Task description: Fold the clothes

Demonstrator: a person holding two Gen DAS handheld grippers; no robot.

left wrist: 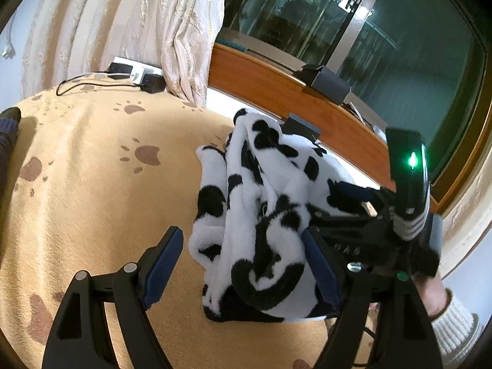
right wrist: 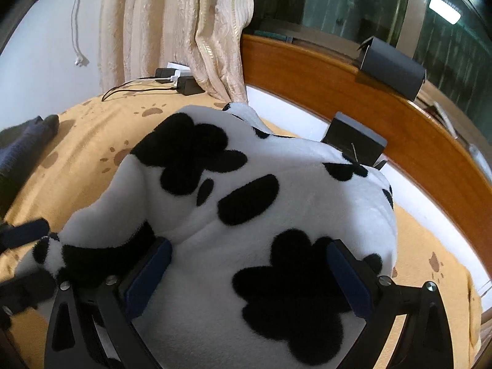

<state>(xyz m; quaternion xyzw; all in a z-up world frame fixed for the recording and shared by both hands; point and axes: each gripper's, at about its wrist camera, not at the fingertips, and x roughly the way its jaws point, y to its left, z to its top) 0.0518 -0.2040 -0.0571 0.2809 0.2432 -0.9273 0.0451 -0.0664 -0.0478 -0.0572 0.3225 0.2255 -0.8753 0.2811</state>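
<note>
Left gripper (left wrist: pixel 243 264) stands wide, with nothing pressed between its pads; its right finger (left wrist: pixel 319 270) touches the edge of the fleece (left wrist: pixel 255 203), while the left finger (left wrist: pixel 163 264) hangs over bare bedspread (left wrist: pixel 92 184). Right gripper (right wrist: pixel 249 279) is the nearer tool: the fleece fills the gap between its fingers and bulges over them toward the camera. Its jaws look wide apart, but whether the pads press the cloth or merely flank it I cannot tell.

Fleece, white with black blotches, lies bunched in a heap on the bedspread near the wooden headboard (left wrist: pixel 276 86). From the left gripper it lies ahead and to the right, its long run stretching away toward the headboard. From the right wrist view it sits directly under and ahead of the tool, spreading leftward, where the other gripper's finger (right wrist: pixel 24 233) shows at the garment's low corner.

My judgement: folding has barely begun, since the cloth is still crumpled. A next move likely needs the left gripper shifted right onto an edge, so both tools can spread the heap flat
</note>
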